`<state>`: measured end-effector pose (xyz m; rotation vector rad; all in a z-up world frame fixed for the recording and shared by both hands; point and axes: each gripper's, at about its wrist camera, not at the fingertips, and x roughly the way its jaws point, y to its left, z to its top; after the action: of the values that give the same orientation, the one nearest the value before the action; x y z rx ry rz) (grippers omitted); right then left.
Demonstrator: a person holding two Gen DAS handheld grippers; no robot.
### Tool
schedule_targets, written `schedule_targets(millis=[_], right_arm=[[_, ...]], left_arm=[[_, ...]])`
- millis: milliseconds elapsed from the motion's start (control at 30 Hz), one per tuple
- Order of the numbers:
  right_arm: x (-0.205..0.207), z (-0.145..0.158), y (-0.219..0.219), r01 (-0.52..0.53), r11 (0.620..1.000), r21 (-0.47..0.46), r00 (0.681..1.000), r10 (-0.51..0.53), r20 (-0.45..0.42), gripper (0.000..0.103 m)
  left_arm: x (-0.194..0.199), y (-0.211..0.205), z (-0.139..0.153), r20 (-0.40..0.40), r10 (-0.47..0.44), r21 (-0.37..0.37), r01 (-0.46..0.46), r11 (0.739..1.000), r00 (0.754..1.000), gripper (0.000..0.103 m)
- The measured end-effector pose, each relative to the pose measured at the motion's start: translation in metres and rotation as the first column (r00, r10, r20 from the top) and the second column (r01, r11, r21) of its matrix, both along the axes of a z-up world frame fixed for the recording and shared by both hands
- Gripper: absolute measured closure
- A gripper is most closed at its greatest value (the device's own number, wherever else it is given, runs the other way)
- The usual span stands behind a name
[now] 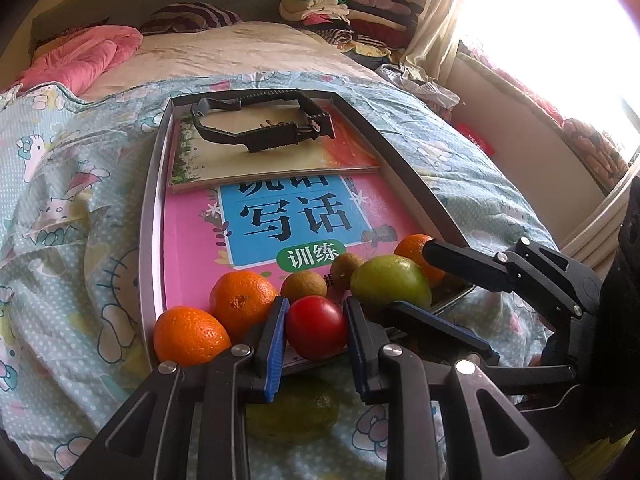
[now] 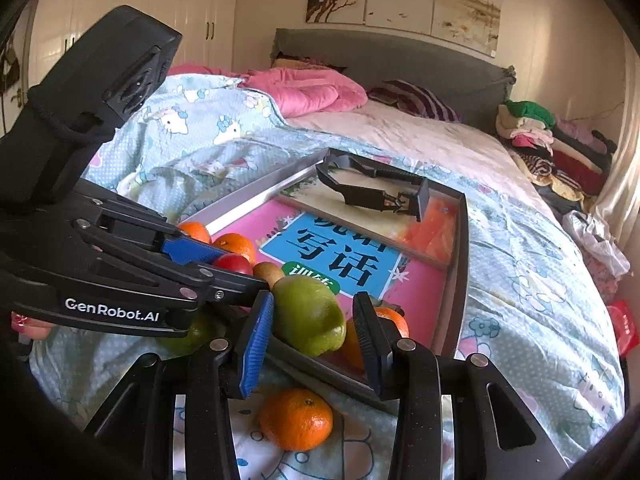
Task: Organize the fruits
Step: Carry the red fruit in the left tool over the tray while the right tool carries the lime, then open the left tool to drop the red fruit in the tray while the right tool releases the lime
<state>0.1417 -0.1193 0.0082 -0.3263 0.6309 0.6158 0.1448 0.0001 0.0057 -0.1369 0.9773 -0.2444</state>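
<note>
A grey tray (image 1: 149, 216) lies on the bed with a pink book (image 1: 192, 256) in it. At its near end sit oranges (image 1: 242, 298), two kiwis (image 1: 303, 285), a red tomato (image 1: 316, 327) and a green pear (image 1: 390, 282). My left gripper (image 1: 316, 344) is open with its fingers on either side of the tomato. My right gripper (image 2: 314, 340) is open around the green pear (image 2: 310, 316). One orange (image 2: 296, 419) and a green fruit (image 1: 292, 412) lie on the quilt in front of the tray.
A second book (image 1: 272, 152) with a black plastic clamp frame (image 1: 260, 122) on it fills the tray's far end. The quilt (image 1: 60, 208) has cartoon prints. A pink blanket (image 1: 76, 60) and a clothes pile (image 1: 344, 12) lie farther back.
</note>
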Motion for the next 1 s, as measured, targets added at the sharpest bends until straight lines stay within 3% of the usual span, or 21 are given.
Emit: schedule_targets(millis=[400, 533, 667, 1000], right_arm=[[-0.005, 0.0, 0.0, 0.005, 1.0, 0.011, 1.0, -0.005, -0.003, 0.061], [-0.005, 0.004, -0.006, 0.029, 0.999, 0.045, 1.0, -0.029, -0.011, 0.056], [-0.006, 0.005, -0.008, 0.048, 0.997, 0.054, 0.999, -0.047, -0.017, 0.049], [-0.009, 0.006, -0.017, 0.084, 0.993, 0.08, 0.996, -0.083, -0.013, 0.044]], left_arm=[[0.001, 0.0, 0.0, -0.004, 0.001, -0.004, -0.001, 1.0, 1.0, 0.075], [0.0, 0.0, 0.0, -0.002, 0.002, -0.006, -0.002, 1.0, 1.0, 0.074], [0.0, 0.0, 0.0, -0.002, 0.003, -0.011, -0.003, 1.0, 1.0, 0.071], [-0.004, -0.001, 0.005, 0.009, 0.001, -0.028, -0.001, 1.0, 1.0, 0.061]])
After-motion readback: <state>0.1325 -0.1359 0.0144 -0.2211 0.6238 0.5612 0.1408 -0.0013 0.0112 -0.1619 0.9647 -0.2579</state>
